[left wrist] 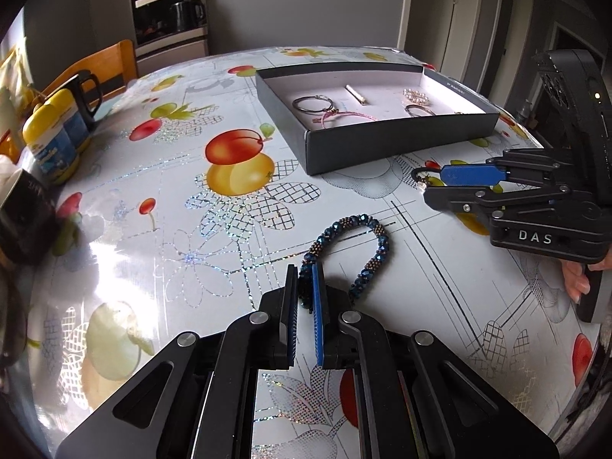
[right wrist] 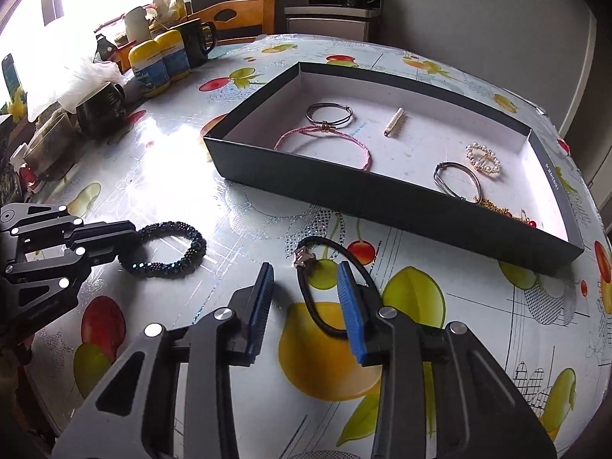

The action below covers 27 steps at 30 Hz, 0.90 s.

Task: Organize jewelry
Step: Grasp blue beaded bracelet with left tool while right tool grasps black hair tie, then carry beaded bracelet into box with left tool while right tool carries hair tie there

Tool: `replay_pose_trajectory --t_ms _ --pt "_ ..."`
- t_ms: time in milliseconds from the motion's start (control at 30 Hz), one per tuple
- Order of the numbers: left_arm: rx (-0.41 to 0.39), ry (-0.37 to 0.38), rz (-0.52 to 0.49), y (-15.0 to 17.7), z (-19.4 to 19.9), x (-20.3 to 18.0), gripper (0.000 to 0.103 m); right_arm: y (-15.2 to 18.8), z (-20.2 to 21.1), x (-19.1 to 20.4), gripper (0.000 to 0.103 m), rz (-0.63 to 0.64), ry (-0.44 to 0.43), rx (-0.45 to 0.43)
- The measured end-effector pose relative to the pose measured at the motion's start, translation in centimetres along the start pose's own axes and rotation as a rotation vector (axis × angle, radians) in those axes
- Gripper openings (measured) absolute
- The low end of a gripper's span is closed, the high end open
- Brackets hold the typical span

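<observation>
1. Left gripper (left wrist: 306,279) is clamped on the blue beaded bracelet (left wrist: 359,244), which lies on the tablecloth (left wrist: 172,199).
2. Right gripper (right wrist: 306,279) stands apart, its pads straddling one side of the black cord bracelet (right wrist: 325,290) without pressing.
3. The dark box (right wrist: 382,206) behind holds more jewelry.

Table (right wrist: 244,229) under a glossy fruit-print cloth. Directly on it: shallow dark box (right wrist: 382,206) well ahead of both tongs; blue beaded bracelet (left wrist: 359,237) lying at the tips of the left tongs (left wrist: 306,287); thin black cord bracelet (right wrist: 325,290) with a small metal charm, flat between the fingers of the right tongs (right wrist: 306,290); far off to the left of both, two yellow-lidded jars (right wrist: 160,61), black mugs (right wrist: 197,42), crumpled white plastic
</observation>
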<state>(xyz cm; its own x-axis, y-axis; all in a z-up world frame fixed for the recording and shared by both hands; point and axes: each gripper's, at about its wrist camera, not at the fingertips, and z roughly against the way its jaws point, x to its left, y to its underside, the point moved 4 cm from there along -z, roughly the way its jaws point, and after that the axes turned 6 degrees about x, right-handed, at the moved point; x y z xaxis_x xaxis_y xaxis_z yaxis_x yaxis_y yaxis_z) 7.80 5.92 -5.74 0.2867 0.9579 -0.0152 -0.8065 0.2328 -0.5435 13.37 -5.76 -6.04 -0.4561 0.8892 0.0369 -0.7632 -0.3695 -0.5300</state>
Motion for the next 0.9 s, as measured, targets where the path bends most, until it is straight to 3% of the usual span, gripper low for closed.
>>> replay_pose_trajectory --t_ms 333,400,600,900 --pt "0.001 -0.001 -0.007 0.0 0.1 0.0 0.007 -0.7 -0.4 0.9 0.022 0.022 0.032 -0.007" --pt "0.001 -0.004 -0.011 0.1 0.1 -0.1 0.007 -0.8 -0.4 1.2 0.013 0.03 0.023 -0.006" --pt "0.001 -0.011 -0.016 0.1 0.0 -0.2 0.007 -0.5 0.3 1.2 0.013 0.018 0.014 -0.021" --pt "-0.046 -0.01 -0.011 -0.1 1.9 -0.4 0.007 0.3 5.1 0.4 0.013 0.032 0.0 -0.104"
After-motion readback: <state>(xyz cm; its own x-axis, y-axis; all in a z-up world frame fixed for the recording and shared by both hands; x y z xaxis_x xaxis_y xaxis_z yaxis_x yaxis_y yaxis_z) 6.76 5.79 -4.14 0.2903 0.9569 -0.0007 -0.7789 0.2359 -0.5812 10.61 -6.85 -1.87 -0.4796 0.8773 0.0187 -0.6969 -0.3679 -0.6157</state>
